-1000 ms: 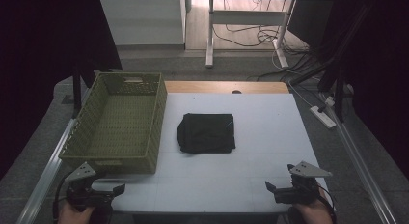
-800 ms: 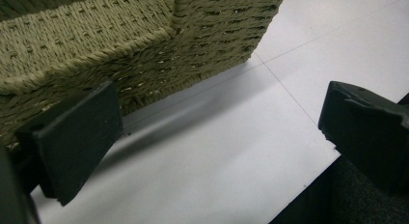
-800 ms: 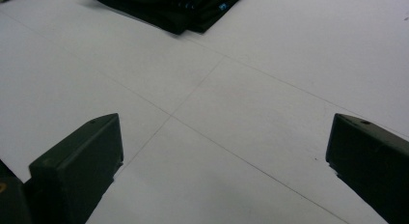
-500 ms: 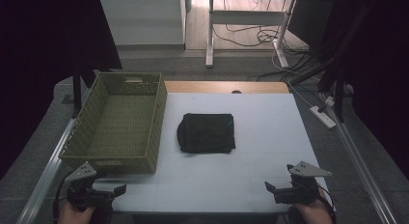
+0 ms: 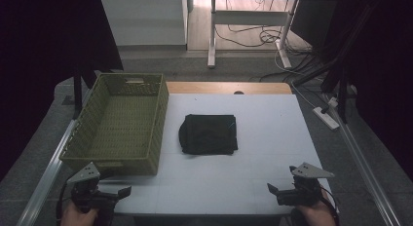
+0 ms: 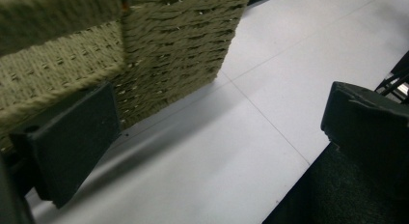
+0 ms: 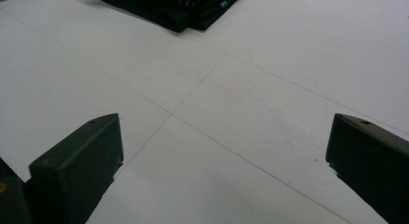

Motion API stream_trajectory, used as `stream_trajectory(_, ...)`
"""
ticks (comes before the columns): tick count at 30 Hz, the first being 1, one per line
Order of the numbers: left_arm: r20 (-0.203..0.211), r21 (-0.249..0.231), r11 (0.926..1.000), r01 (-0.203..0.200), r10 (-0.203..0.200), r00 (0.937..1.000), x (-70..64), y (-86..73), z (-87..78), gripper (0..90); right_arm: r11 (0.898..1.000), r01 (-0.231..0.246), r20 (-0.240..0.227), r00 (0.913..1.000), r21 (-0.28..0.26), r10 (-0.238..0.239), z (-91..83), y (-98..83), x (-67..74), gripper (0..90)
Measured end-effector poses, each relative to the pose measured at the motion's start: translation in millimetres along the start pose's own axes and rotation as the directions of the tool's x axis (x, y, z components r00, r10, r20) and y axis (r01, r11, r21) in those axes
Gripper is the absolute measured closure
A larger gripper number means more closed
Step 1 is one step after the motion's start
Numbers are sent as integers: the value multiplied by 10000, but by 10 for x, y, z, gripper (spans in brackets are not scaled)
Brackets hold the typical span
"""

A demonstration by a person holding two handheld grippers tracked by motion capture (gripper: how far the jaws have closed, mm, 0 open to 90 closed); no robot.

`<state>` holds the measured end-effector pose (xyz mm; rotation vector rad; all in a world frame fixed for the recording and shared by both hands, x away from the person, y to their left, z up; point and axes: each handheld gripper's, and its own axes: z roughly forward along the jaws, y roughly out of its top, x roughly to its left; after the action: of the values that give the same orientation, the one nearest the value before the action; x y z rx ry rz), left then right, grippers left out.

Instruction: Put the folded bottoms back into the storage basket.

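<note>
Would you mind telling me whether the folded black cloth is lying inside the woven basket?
No, the folded black cloth lies on the white table, beside and apart from the green woven basket.

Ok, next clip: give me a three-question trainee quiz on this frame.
1. True or false: the black cloth lies inside the basket.
2. Which gripper is nearer the basket: A) left gripper B) right gripper?
3. Fill in: both grippers' jaws stand ____.

Key: 1 false, the cloth lies folded on the table, beside the basket. 2 A. 3 open, with nothing between them.
</note>
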<state>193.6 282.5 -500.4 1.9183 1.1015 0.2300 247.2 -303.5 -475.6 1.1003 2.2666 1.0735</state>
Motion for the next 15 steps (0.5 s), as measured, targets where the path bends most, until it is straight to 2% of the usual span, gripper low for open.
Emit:
stream_trajectory(6,384,-96,9995,-289,292,9988,-70,42,52,0,10000,22,0,10000,28,-22,3,1,0,2)
stream_trajectory(11,399,-62,9989,-460,462,9981,-93,56,84,0,10000,21,-4,10000,41,-21,4,1,0,2)
stream_trajectory(15,578,-20,9984,-562,562,9967,-104,70,117,0,10000,31,2,10000,70,-31,5,2,0,2)
